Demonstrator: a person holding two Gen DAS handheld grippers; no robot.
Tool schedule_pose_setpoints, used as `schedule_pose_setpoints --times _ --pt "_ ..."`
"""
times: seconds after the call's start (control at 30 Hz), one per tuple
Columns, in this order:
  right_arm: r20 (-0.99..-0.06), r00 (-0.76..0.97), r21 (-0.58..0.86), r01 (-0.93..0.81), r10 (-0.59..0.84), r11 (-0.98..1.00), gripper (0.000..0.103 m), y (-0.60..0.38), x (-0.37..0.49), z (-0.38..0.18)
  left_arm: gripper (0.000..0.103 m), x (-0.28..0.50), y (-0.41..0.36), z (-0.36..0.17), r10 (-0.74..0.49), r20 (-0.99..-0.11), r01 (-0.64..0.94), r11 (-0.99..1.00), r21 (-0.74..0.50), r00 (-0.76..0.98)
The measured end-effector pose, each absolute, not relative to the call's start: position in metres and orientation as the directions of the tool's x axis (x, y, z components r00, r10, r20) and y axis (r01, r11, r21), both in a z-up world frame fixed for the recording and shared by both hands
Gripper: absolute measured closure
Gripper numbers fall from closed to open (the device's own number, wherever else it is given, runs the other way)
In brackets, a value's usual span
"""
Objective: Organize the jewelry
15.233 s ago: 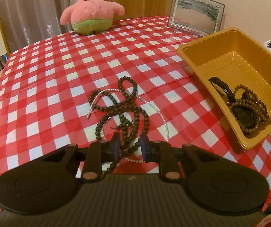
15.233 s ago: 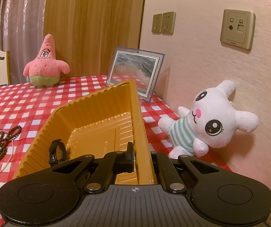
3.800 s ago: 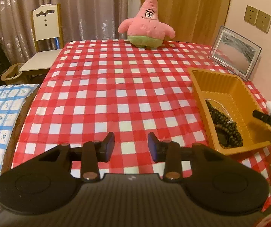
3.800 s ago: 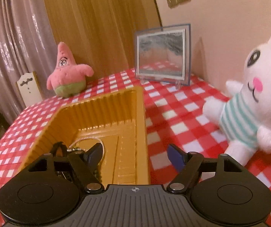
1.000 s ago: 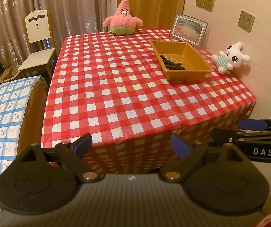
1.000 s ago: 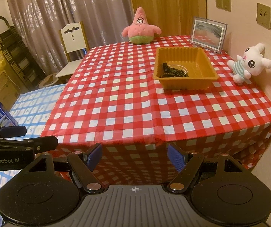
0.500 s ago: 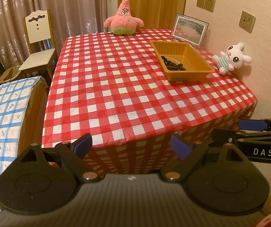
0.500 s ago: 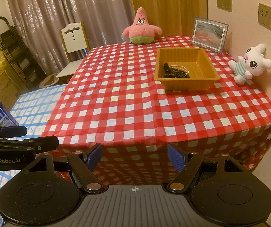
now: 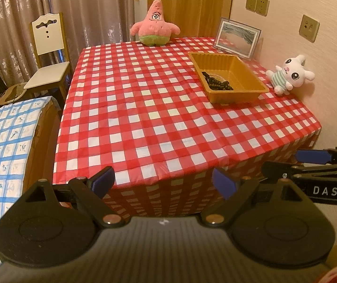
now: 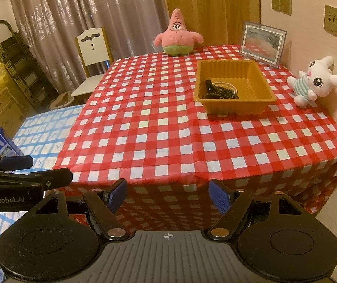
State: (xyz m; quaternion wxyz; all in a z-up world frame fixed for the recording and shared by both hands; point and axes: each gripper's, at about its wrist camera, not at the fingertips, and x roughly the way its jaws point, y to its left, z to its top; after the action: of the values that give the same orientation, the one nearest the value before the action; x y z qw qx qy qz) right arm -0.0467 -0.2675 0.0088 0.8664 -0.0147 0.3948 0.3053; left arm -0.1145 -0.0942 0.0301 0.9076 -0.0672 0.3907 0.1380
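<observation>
basically done, both tongs back off the tabletop, jewelry in the tray.

left to right: left tongs [image 9: 163, 184] spread wide, holding nothing; checked tabletop [image 9: 145, 108] bare in the middle; orange tray [image 10: 234, 108] near the wall side holds the dark bead strands [image 10: 218, 92] plus a thin pale chain [image 10: 229, 86], piled at its near-left corner; right tongs [image 10: 168, 195] also wide and empty. beads look light, limp, tangle-prone, likely slip off the pads, so best pinched at a bunched loop. near tray wall hides the bottom of the pile; strand count and clasp can't be made out.
</observation>
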Motion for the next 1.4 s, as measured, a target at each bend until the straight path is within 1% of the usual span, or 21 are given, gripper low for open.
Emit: schedule_pose_setpoints --times 1.4 --pt "-0.692 0.502 0.216 -0.541 0.519 0.813 0.027 -0.2665 -0.044 0.0083 0.014 -0.1092 -0.0964 0.0306 0.198 -0.726 -0.299 0.954 -0.011 0.659"
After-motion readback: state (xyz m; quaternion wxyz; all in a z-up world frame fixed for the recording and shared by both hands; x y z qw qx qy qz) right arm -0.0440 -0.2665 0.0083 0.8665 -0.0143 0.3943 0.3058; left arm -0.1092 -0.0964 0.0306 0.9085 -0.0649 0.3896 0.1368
